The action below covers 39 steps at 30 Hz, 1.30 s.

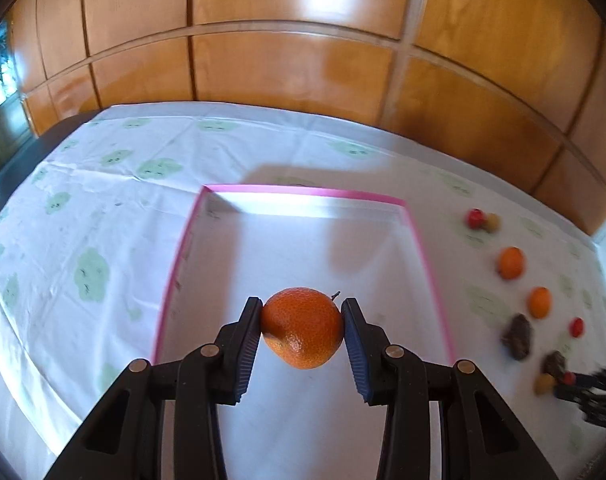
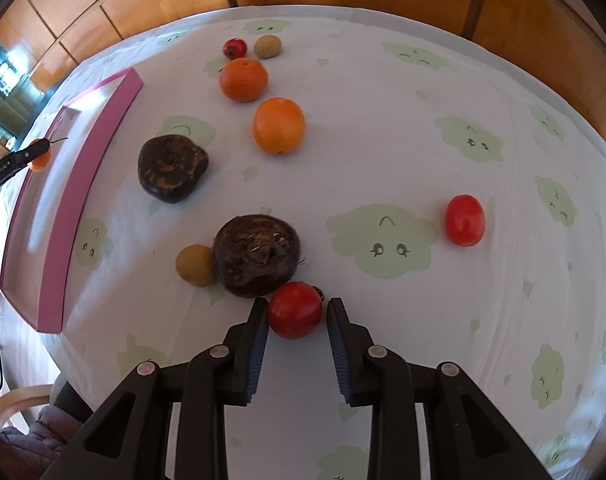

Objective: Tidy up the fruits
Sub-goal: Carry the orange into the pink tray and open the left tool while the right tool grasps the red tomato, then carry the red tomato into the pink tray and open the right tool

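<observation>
My left gripper is shut on an orange tangerine and holds it above the white inside of a pink-rimmed box. In the right wrist view that tangerine shows over the box's pink wall. My right gripper points down at the table with a small red fruit between its fingers. The left pad touches the fruit and a thin gap shows at the right pad. The fruit rests on the cloth.
On the cloud-print tablecloth lie two oranges, two dark brown fruits, two small yellow-brown fruits and two more red ones. Wooden panelling stands behind the table.
</observation>
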Each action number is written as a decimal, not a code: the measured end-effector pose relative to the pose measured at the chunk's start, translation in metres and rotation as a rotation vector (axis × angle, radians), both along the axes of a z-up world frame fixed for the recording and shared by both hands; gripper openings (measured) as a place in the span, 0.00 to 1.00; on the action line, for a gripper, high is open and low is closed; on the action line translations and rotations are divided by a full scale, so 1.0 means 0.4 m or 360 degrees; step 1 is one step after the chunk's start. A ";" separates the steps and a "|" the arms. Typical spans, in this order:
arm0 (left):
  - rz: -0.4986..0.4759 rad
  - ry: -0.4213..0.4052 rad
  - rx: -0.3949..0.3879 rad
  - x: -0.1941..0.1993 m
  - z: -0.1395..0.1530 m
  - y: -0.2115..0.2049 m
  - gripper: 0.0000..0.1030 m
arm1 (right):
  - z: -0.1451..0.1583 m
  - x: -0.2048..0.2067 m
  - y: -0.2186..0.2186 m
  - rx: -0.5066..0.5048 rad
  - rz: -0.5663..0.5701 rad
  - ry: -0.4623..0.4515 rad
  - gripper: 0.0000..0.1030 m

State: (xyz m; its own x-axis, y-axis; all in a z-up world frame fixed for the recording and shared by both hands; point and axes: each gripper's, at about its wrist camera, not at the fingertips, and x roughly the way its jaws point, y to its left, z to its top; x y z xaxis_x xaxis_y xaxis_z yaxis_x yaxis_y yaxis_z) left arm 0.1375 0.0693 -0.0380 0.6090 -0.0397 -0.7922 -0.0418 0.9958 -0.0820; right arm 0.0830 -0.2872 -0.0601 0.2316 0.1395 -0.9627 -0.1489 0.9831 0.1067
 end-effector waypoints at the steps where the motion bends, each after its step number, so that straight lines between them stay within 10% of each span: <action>1: 0.0019 0.0009 0.0015 0.010 -0.006 0.008 0.40 | 0.001 0.001 -0.004 -0.0008 -0.0001 -0.0002 0.29; 22: 0.0046 -0.0230 0.0148 -0.131 0.082 -0.080 0.75 | -0.013 0.026 0.031 -0.0118 -0.0004 -0.0054 0.26; 39: -0.0009 -0.0321 0.0197 -0.231 0.116 -0.128 0.84 | -0.020 0.014 0.054 -0.0141 0.0013 -0.0073 0.26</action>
